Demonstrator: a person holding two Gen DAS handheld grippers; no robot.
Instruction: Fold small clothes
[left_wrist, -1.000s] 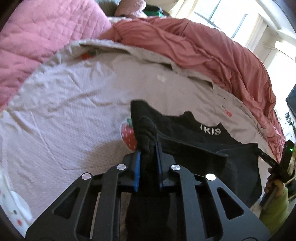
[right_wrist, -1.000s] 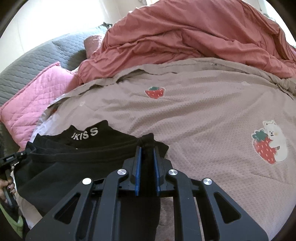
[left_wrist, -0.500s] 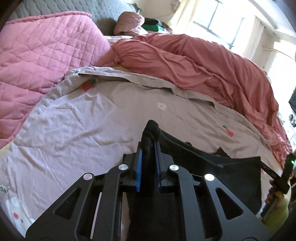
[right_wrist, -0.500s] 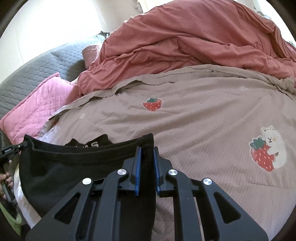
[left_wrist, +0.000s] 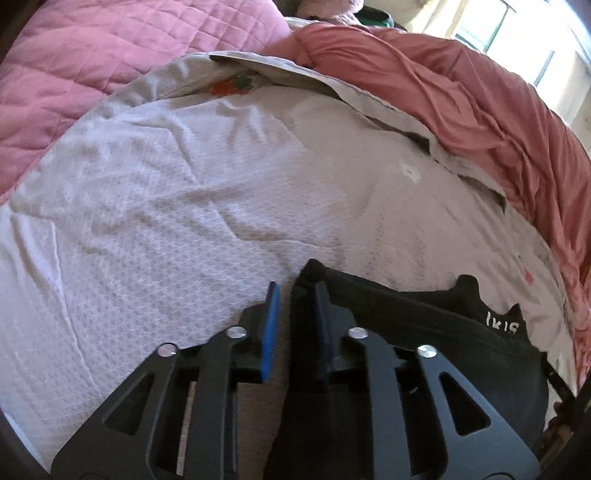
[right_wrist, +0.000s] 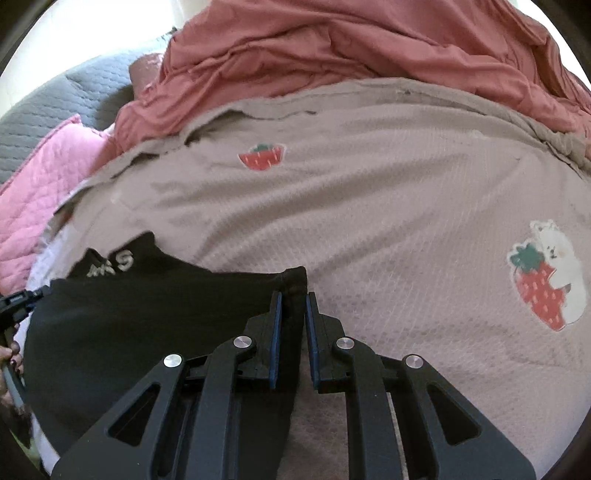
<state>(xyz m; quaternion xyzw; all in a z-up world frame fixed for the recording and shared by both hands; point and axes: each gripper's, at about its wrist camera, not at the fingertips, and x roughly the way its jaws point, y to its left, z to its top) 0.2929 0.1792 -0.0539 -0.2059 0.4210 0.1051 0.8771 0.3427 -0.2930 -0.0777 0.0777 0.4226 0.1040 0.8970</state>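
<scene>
A small black garment (left_wrist: 436, 332) with white lettering on its waistband lies folded on the beige strawberry-print bedspread (left_wrist: 184, 221). My left gripper (left_wrist: 295, 291) has its jaws parted, and the garment's left corner lies loose between them against the right pad. My right gripper (right_wrist: 293, 299) has its jaws slightly parted around the garment's right corner (right_wrist: 295, 277), which rests on the bedspread (right_wrist: 388, 221). The garment (right_wrist: 129, 317) spreads to the left in the right wrist view.
A rumpled red duvet (left_wrist: 461, 96) is piled along the far side of the bed. A pink quilted pillow (left_wrist: 92, 55) lies at the left, with a grey headboard (right_wrist: 55, 107) behind. The other handle and hand show at the left edge of the right wrist view (right_wrist: 14, 321).
Both grippers carried the garment's lower edge forward over the waistband, lowered it onto the bed, and their jaws opened; the cloth now lies loose between them.
</scene>
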